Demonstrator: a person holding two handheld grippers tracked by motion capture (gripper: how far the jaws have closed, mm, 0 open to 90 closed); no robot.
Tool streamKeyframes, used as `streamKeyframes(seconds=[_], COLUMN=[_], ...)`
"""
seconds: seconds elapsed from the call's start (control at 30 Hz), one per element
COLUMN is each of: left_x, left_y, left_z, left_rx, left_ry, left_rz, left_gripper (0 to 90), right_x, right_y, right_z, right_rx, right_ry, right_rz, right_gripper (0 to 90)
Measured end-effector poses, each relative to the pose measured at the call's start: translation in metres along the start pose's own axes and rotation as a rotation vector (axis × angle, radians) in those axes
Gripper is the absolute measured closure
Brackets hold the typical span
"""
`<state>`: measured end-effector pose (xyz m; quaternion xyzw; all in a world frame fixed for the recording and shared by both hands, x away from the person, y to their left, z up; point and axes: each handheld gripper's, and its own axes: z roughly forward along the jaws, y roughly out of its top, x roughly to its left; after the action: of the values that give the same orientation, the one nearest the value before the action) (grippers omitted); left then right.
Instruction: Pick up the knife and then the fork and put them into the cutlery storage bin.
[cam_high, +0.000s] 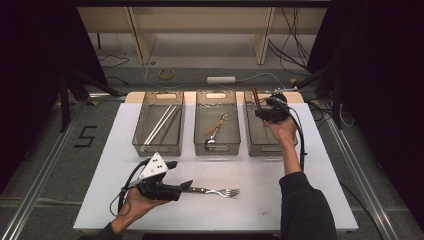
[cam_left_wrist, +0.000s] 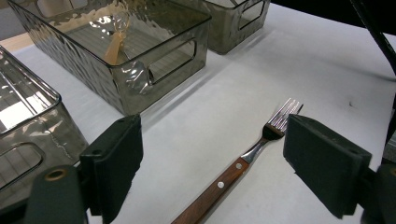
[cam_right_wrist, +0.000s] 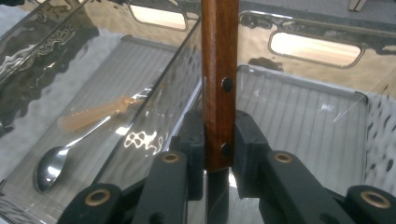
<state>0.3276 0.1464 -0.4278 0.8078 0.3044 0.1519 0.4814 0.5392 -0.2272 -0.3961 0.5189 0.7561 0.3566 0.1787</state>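
1. Wood-handled utensil (cam_right_wrist: 219, 84), two rivets showing, is clenched in the right tongs (cam_high: 269, 114) over the right bin (cam_high: 254, 142). Its working end is hidden, so we cannot name it.
2. Risk, as we judge it: the grip sits low on the handle, near its end. A tilt of the hand could let the utensil pivot or slip, landing across the bin wall or in the middle bin (cam_high: 235, 135) just beside.
3. Left tongs (cam_high: 172, 190) are released, jaws wide apart either side of the fork (cam_left_wrist: 243, 163) lying flat on the white counter (cam_high: 270, 195).
4. Risk: the fork lies flat, so closing may skid it or only nip the handle; it could rotate once lifted.
5. Count: three clear bins; one pair of white chopsticks (cam_high: 161, 125) in the left bin (cam_high: 142, 145); one spoon (cam_high: 215, 132) in the middle bin; one fork on the counter; one held utensil; two tongs.
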Motion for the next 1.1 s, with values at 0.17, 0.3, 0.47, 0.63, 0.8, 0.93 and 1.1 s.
streamKeyframes(seconds=[0.17,0.3,0.47,0.63,0.8,0.93,1.1], left_x=[0.0,0.001,0.0,0.0,0.001,0.002,0.003], left_y=[0.0,0.0,0.0,0.0,0.0,0.0,0.0], left_z=[0.0,0.0,0.0,0.001,0.002,0.003,0.005], left_rx=[-0.001,0.001,0.006,0.011,0.017,0.036,0.051], left_ry=[0.0,0.002,0.001,0.001,0.003,-0.003,-0.01], left_rz=[0.0,-0.001,0.001,0.0,0.0,0.0,-0.006], left_gripper=[19.2,19.2,19.2,19.1,19.1,18.7,18.6], right_x=[-0.002,-0.002,-0.004,-0.005,-0.005,-0.004,0.002], right_y=[-0.005,-0.008,-0.011,-0.01,-0.008,-0.01,-0.013], right_z=[0.006,0.008,0.011,0.01,0.004,-0.005,-0.02], right_rx=[0.021,0.032,0.044,0.043,0.029,0.012,-0.009], right_ry=[-0.014,-0.022,-0.032,-0.026,0.002,0.036,0.107], right_rz=[0.015,0.031,0.051,0.08,0.068,0.045,0.021], right_gripper=[77.1,76.9,76.3,69.6,64.1,56.2,44.4])
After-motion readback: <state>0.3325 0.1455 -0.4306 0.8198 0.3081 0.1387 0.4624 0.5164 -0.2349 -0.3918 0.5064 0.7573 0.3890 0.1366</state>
